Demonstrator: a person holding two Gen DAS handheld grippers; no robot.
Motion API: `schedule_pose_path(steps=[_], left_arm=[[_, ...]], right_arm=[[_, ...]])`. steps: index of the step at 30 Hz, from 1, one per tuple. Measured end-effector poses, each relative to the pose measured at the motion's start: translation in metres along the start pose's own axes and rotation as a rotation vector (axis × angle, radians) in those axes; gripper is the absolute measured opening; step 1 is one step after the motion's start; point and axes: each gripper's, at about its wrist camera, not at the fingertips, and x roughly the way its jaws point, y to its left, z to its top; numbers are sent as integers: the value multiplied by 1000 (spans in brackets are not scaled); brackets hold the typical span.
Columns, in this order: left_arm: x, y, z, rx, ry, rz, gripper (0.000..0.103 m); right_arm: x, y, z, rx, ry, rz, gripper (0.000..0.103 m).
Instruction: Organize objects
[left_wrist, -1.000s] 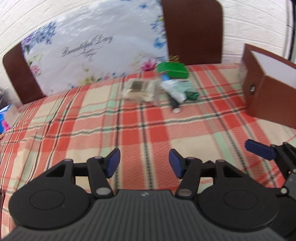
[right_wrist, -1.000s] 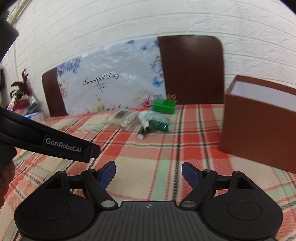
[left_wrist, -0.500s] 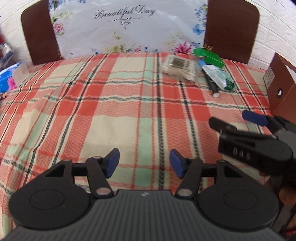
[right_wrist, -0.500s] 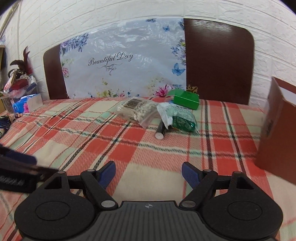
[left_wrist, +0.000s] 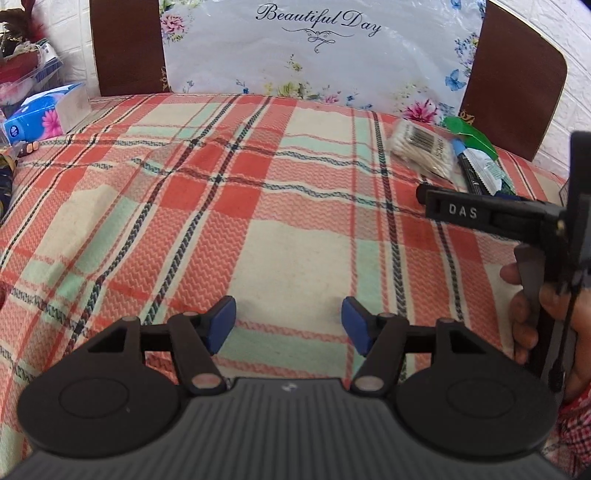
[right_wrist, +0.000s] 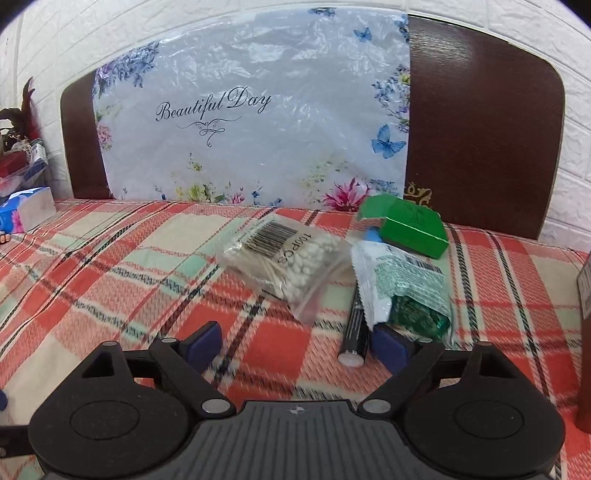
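Note:
A small pile lies on the plaid bedspread (right_wrist: 122, 266): a clear bag of cotton swabs (right_wrist: 286, 260), a black pen (right_wrist: 354, 328), a white and green sachet (right_wrist: 404, 291) and a green box (right_wrist: 410, 225). My right gripper (right_wrist: 295, 345) hovers just short of the pile, its jaws opening with nothing between them; the pen's end lies beside its right fingertip. My left gripper (left_wrist: 288, 323) hangs over bare cloth, jaws opening and empty. In the left wrist view the swab bag (left_wrist: 421, 147) sits far right, with the right gripper's body (left_wrist: 517, 221) and a hand (left_wrist: 524, 314) beside it.
A brown headboard (right_wrist: 480, 140) with a flowered plastic sheet (right_wrist: 255, 122) backs the bed. A blue tissue pack (left_wrist: 40, 114) and clutter sit at the far left. A brown box edge (right_wrist: 583, 332) stands at the right.
Both grippers moved forward over the bed toward the headboard, and the pile grew larger in the right wrist view. The right jaws spread wider. The brown box slid to the right edge.

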Motion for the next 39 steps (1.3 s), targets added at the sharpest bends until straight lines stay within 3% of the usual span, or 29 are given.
schedule_pose_path(steps=[10, 15, 24, 39], left_arm=[[4, 0, 4, 5, -1, 21, 67], [3, -3, 3, 13, 3, 28, 67], [-2, -7, 3, 20, 1, 43, 67], [-24, -20, -10, 48, -23, 36, 70]], right_arm=[[32, 10, 17, -14, 12, -23, 86], [36, 16, 22, -59, -11, -8, 42], [30, 25, 19, -121, -21, 1, 16], [-38, 11, -23, -83, -2, 40, 14]])
